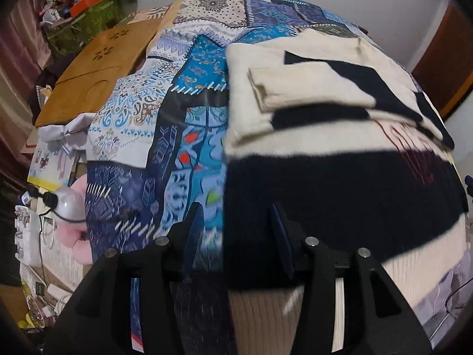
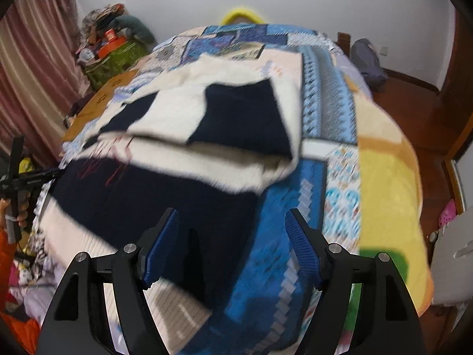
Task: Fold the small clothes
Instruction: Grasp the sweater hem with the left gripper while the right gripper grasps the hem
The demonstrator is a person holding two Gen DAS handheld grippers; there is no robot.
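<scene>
A cream and navy striped knit sweater (image 1: 325, 177) lies on the patchwork bedspread (image 1: 133, 118), with both sleeves folded in across its upper part. My left gripper (image 1: 236, 216) is open and empty, hovering over the sweater's left edge near the hem. In the right wrist view the sweater (image 2: 177, 148) lies left of centre with a folded sleeve (image 2: 242, 118) on top. My right gripper (image 2: 232, 219) is open and empty over the sweater's right lower edge. The left gripper (image 2: 44, 174) shows at the far left of the right wrist view.
A wooden lap table (image 1: 103, 68) lies at the bed's left side. Cluttered boxes (image 1: 88, 0) stand in the far corner by pink curtains (image 2: 38, 74). A yellow blanket (image 2: 384, 192) covers the bed's right side. Wooden floor (image 2: 414, 103) lies to the right.
</scene>
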